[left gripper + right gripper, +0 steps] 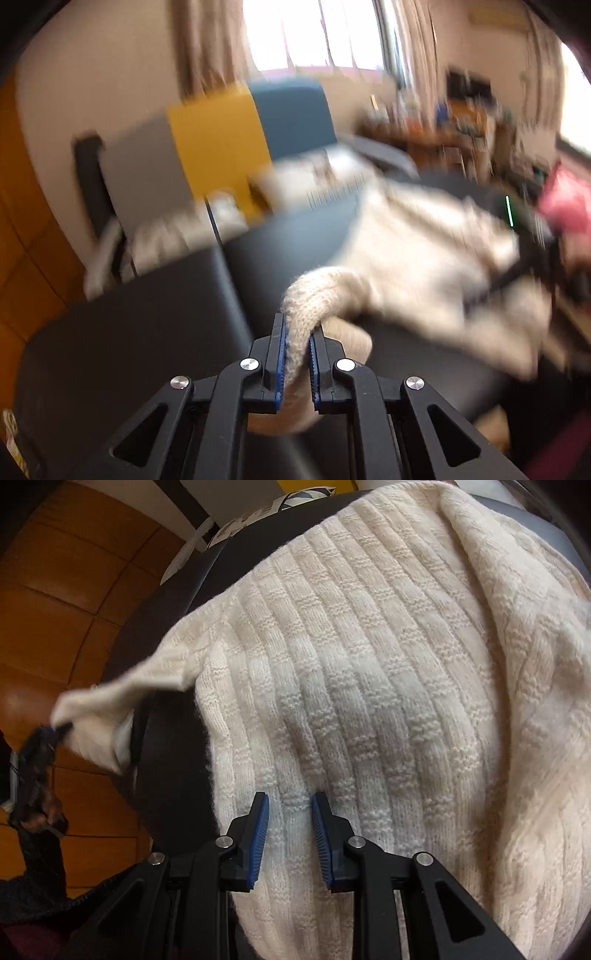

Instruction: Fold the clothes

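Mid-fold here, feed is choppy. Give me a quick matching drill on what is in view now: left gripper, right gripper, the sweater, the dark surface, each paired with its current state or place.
Column one:
1. left gripper
2. right gripper
3. cream knit sweater
4. dark padded surface

Column two:
A. jaws apart, over the knit, clamping nothing
B. lies under the garment
C. shut on a bunched edge of the knit
D. spread out, with one end lifted off to the side

Pairs: 1-C, 2-A, 3-D, 4-B
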Motion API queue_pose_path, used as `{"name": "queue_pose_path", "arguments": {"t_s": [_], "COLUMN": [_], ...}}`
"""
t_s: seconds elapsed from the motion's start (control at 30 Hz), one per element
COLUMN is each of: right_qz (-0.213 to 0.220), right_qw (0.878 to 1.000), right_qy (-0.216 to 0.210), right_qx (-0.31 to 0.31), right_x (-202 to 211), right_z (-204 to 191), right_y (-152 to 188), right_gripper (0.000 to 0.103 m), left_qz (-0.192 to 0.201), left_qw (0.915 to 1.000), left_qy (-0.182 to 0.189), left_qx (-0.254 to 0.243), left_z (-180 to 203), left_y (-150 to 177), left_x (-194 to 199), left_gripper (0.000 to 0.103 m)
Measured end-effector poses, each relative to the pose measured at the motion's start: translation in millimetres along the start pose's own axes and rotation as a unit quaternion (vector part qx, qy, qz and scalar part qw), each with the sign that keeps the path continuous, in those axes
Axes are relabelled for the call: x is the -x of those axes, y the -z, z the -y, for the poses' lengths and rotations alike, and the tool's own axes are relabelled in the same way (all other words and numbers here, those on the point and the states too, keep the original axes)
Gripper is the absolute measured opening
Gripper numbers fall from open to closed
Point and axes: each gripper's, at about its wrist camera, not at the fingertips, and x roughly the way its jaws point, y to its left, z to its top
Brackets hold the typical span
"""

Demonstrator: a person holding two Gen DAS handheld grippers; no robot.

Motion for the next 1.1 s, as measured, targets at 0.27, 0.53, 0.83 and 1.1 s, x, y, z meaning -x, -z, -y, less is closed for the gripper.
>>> {"name": "queue_pose_path", "arguments": {"t_s": [0.27,0.53,0.83,1.1], "right_qz": [0.014,0.030,0.017,0.020], "right_qw": [1.000,0.996,0.994,0.992], "right_qy": [0.017,0.065,-0.089,0.012], "right_qx": [-0.004,0.045,0.056,0.122], "right_x": [6,16,9,8], "right_z": [3,-32,-110,-130], "right_y": [3,-2,-24,-67], "right_gripper": [0.023,0.025,0.028,0.029], "left_qz": [-0.105,-0.030,-0.069,-0.111], "left_qw": [0.9713,0.8904,0.7430,0.7680], "left_qy": [0.072,0.102,0.202,0.216], "left_qx": [0.201,0.443,0.634,0.593], "left_z": [-23,-112,-139,-131], "left_y": [100,170,256,220], "left_x": [-27,48,26,1], "left_gripper": [0.016,0.030,0.039,0.058]}}
